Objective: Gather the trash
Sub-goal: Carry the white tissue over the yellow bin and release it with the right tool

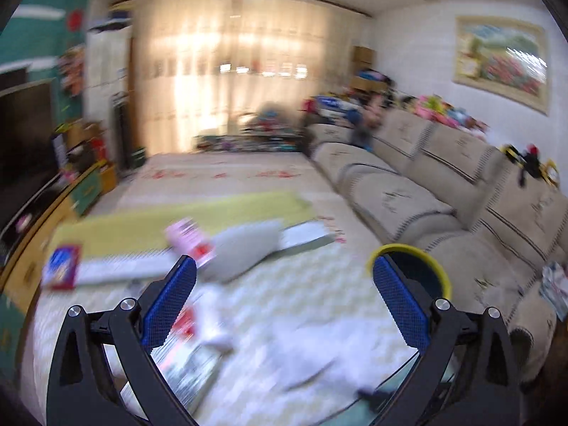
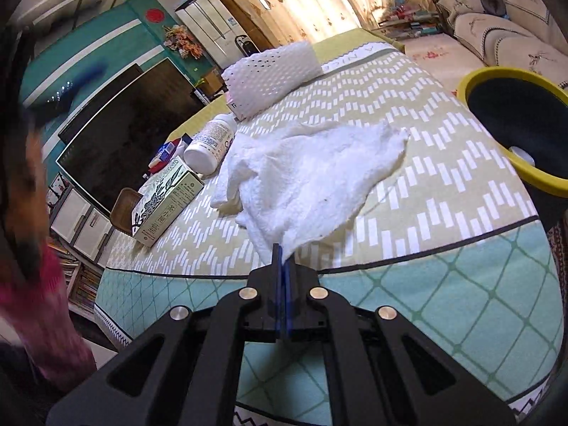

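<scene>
- On the patterned tablecloth (image 2: 443,163), the right gripper (image 2: 283,259) clamps a white paper towel's (image 2: 305,170) corner.
- Beside it: pill bottle (image 2: 209,142), green box (image 2: 167,202).
- Left gripper (image 1: 284,284) gapes empty near the yellow-rimmed bin (image 1: 415,269).

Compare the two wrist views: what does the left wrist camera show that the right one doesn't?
Left wrist only: the left gripper, jaws wide open and empty, and a framed painting above the sofa.
Right wrist only: the right gripper shut on a corner of the white paper towel, plus a white bottle, a green box and a dark TV screen.
Both: the patterned tablecloth, yellow-rimmed bin, beige sofa and curtains.
</scene>
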Motion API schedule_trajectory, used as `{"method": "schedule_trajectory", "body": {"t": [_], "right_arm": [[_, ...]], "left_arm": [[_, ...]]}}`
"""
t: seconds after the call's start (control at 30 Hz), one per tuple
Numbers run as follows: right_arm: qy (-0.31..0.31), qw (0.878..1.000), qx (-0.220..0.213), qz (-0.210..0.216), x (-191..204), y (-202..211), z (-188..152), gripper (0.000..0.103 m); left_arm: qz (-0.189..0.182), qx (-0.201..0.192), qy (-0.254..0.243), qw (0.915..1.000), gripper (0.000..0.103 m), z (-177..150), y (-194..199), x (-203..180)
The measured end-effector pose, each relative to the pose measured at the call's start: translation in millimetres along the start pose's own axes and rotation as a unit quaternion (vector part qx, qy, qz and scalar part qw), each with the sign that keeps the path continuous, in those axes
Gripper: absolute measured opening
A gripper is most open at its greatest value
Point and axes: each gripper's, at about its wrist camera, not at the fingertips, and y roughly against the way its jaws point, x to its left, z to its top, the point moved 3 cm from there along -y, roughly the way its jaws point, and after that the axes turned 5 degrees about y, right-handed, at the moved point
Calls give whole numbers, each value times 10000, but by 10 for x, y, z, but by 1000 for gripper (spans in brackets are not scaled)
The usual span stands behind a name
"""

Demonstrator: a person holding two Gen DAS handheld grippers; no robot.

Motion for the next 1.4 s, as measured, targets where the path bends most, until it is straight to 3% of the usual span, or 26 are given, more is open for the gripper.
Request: {"method": "schedule_trajectory", "body": {"t": [0.23, 0.4, 0.7, 0.97, 1.17, 1.4], "right_arm": [[150, 9991, 244, -323, 65, -25, 106, 1], [458, 9970, 27, -620, 148, 131, 411, 1], [1105, 9847, -654, -1176, 216, 720, 1347, 1], [1051, 9739, -1094, -1690, -79, 1245, 1924, 2], [672, 9708, -1005, -2074, -638, 1392, 2154, 2], [138, 9714, -275, -2354, -1391, 1143, 2174, 2]], "left_arm": [[1018, 106, 526, 9934, 98, -682, 455, 933], [1082, 71, 840, 9905, 98, -909, 630, 1317], [944, 21, 794, 9924, 98, -885, 659, 1169], [879, 102, 839, 9925, 98, -883, 602, 1121], [852, 187, 778, 9931, 98, -870, 502, 1043], [804, 320, 781, 9932, 98, -860, 377, 980]]}}
